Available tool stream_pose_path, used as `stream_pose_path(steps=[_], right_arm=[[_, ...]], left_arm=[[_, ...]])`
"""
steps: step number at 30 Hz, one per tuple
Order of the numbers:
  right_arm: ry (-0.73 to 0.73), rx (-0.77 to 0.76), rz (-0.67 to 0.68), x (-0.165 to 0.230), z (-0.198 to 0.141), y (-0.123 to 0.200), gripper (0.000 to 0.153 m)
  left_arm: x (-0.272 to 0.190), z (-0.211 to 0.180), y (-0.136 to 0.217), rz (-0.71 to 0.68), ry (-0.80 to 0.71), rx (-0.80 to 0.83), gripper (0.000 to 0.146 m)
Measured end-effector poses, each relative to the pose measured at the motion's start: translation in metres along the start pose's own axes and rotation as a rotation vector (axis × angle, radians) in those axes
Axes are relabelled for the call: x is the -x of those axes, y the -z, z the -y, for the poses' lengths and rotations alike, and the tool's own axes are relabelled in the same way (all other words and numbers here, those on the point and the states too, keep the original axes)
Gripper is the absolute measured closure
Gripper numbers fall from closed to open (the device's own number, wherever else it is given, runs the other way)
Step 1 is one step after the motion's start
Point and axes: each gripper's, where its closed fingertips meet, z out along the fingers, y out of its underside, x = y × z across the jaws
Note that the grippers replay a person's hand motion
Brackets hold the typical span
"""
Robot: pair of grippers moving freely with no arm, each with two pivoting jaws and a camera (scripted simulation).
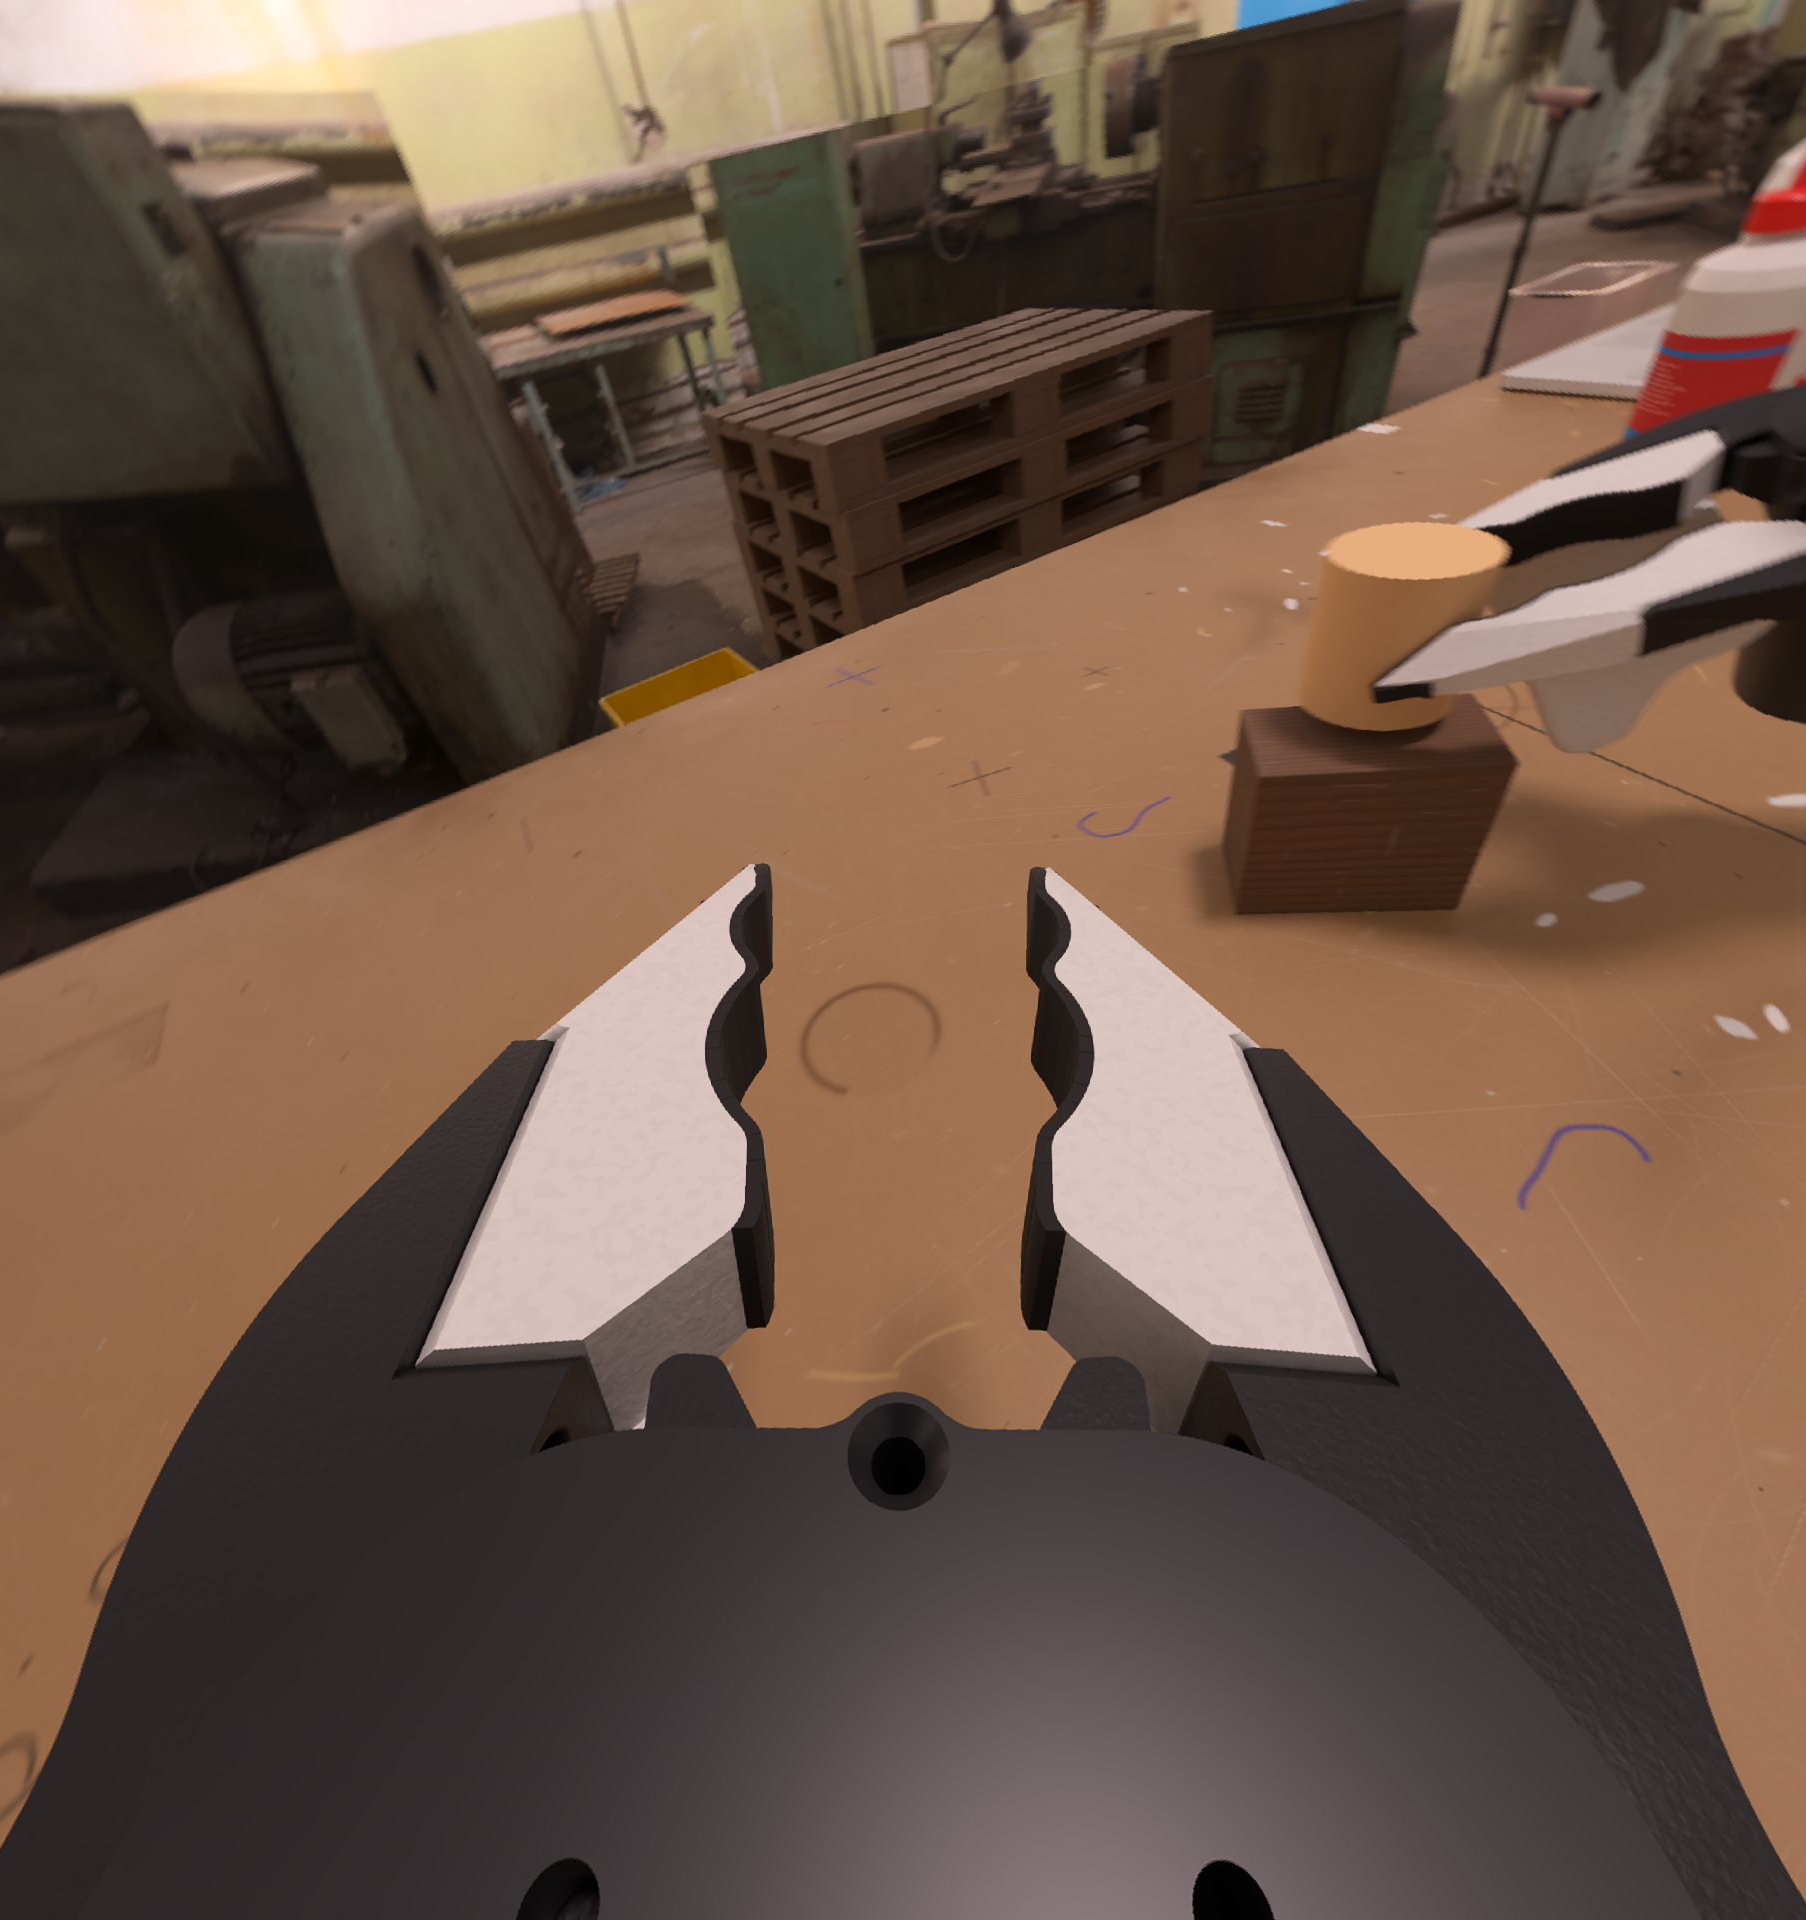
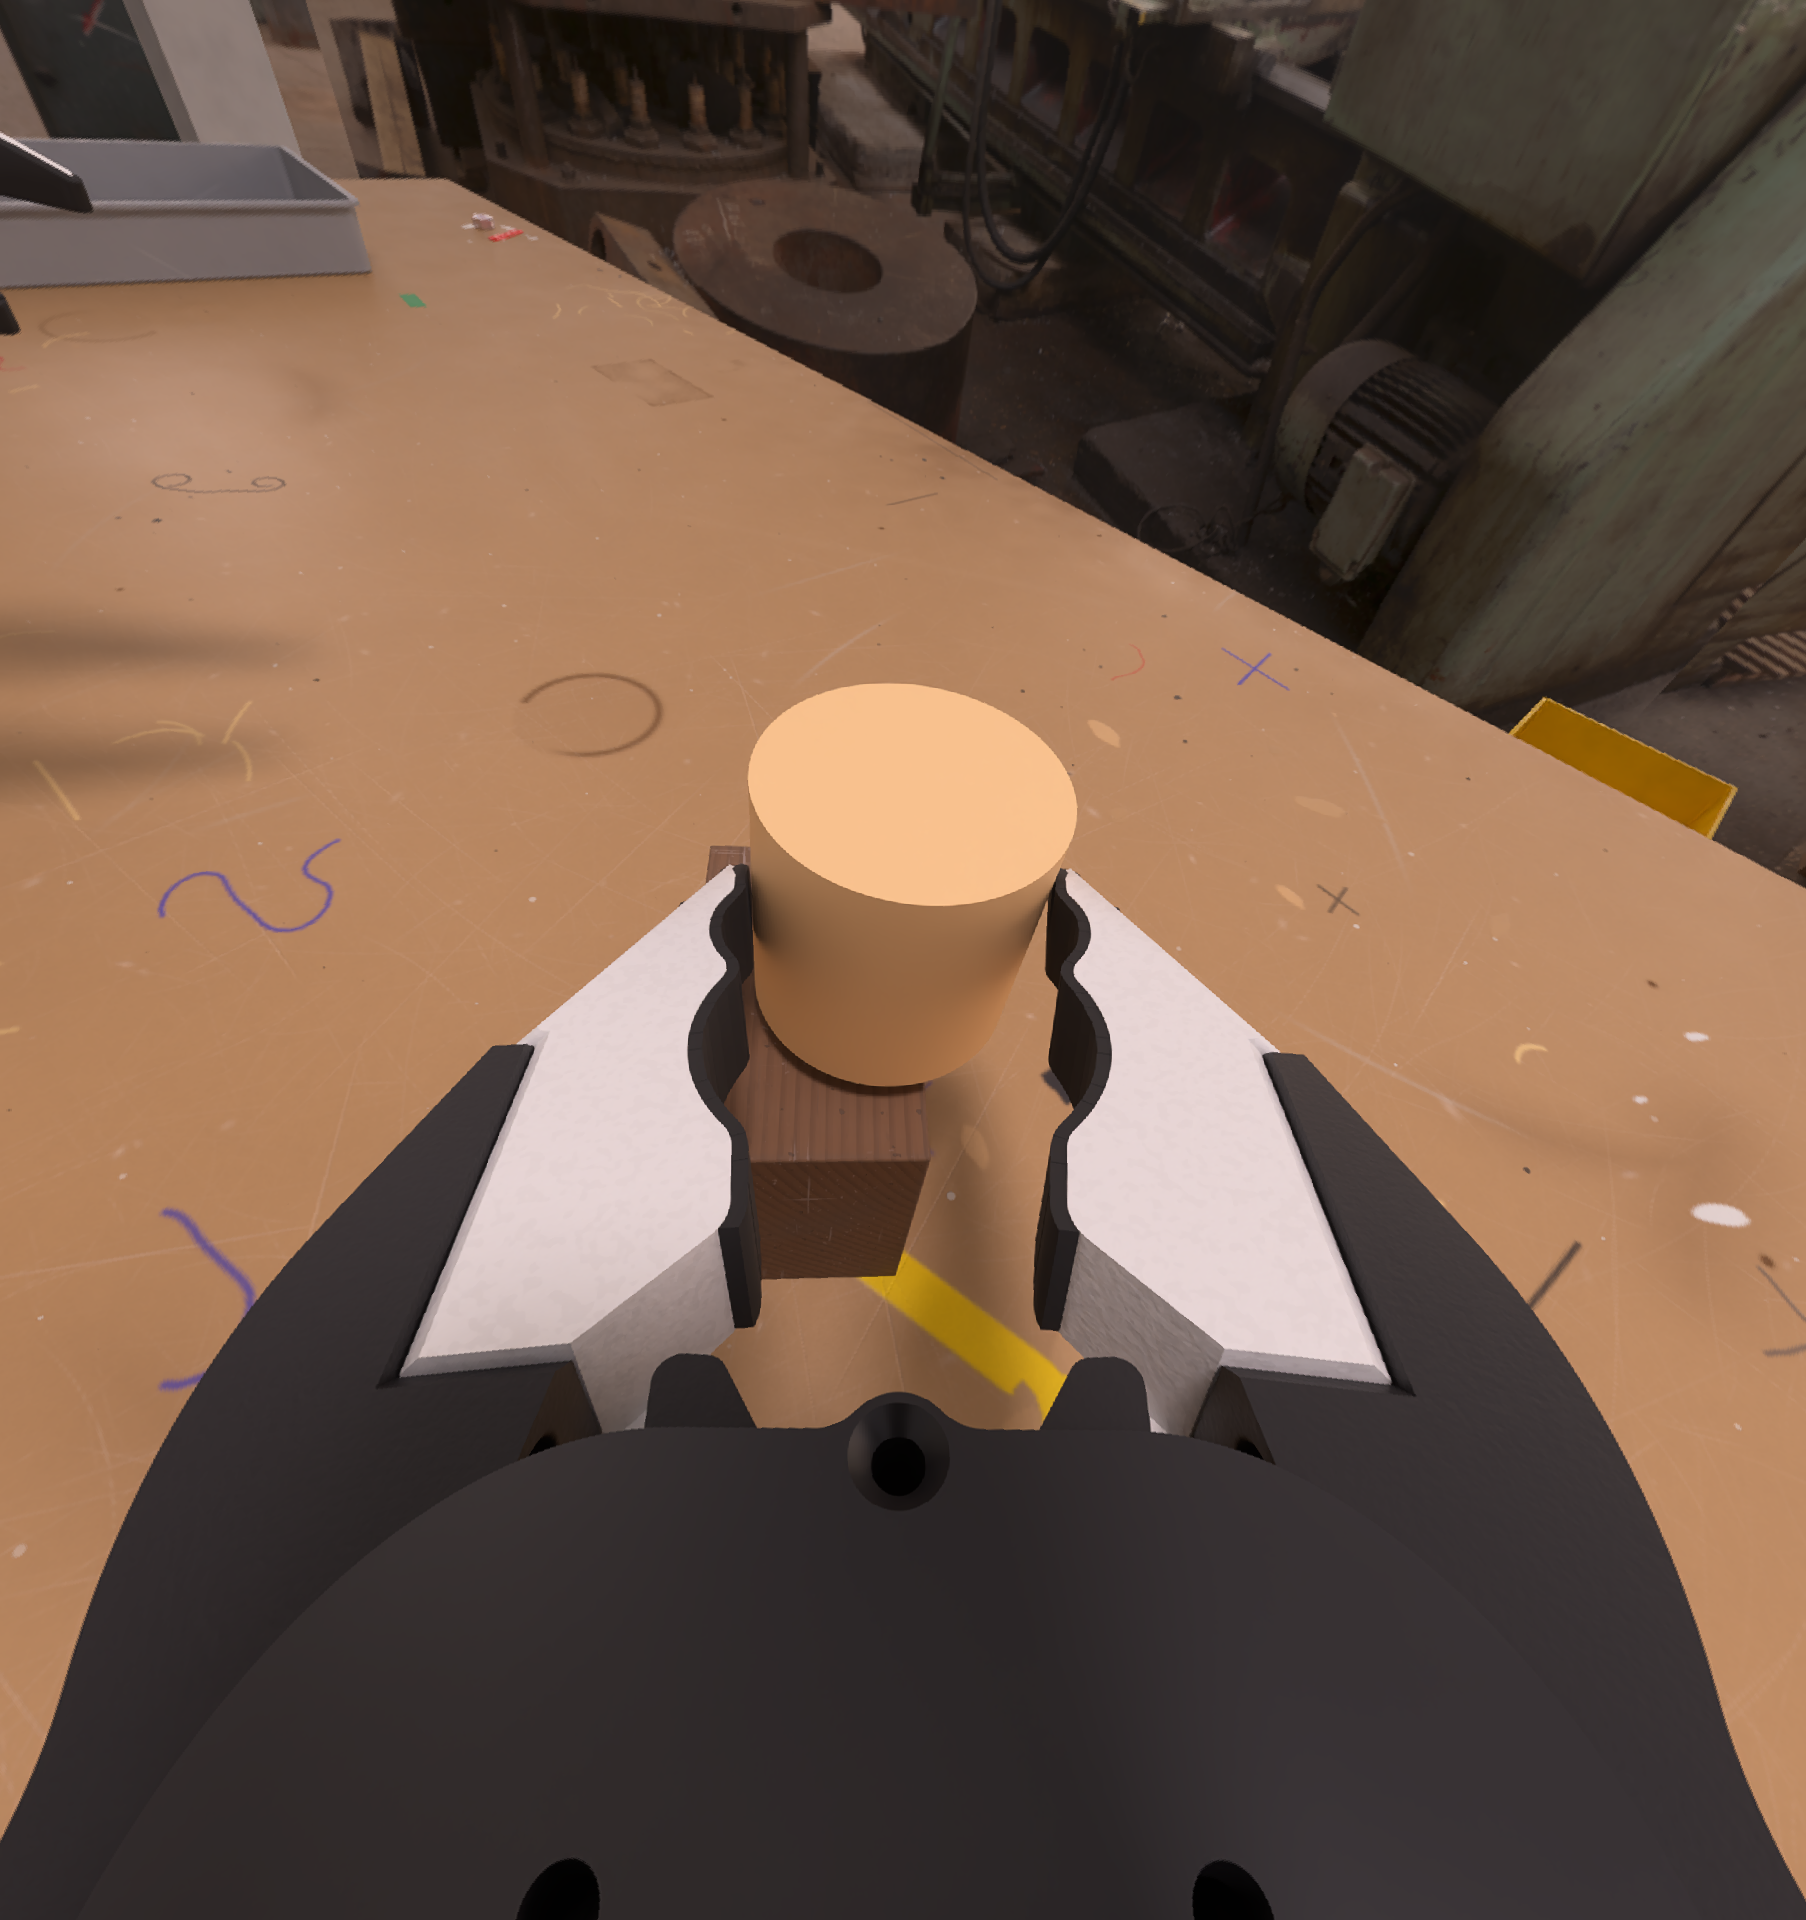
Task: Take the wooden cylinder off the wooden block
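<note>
A light wooden cylinder (image 2: 909,883) stands upright on a dark brown wooden block (image 2: 837,1174) on the tan table. My right gripper (image 2: 899,883) has a finger on each side of the cylinder, pads against it, shut on it near its lower half. From the left wrist view the cylinder (image 1: 1387,623) sits at the block's (image 1: 1356,821) top, with the right gripper (image 1: 1429,613) reaching in from the right. My left gripper (image 1: 899,883) is open and empty, low over bare table to the left of the block.
White glue bottles with red caps (image 1: 1751,312) stand behind the right gripper. A grey tray (image 2: 203,208) sits at the table's far corner. The table edge (image 1: 670,717) runs diagonally, with a yellow bin (image 1: 670,686) and workshop machines beyond it.
</note>
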Motion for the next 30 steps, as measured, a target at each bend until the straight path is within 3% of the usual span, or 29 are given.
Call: stream_pose_path(steps=[8,30], right_arm=[[0.007,0.01,0.011,0.005,-0.003,-0.004,0.096],[0.002,-0.002,0.001,0.003,-0.001,-0.002,0.096]], left_arm=[[0.071,-0.005,0.036,0.189,0.141,-0.036,0.096],[0.028,0.0,0.01,0.084,0.058,-0.02,0.097]])
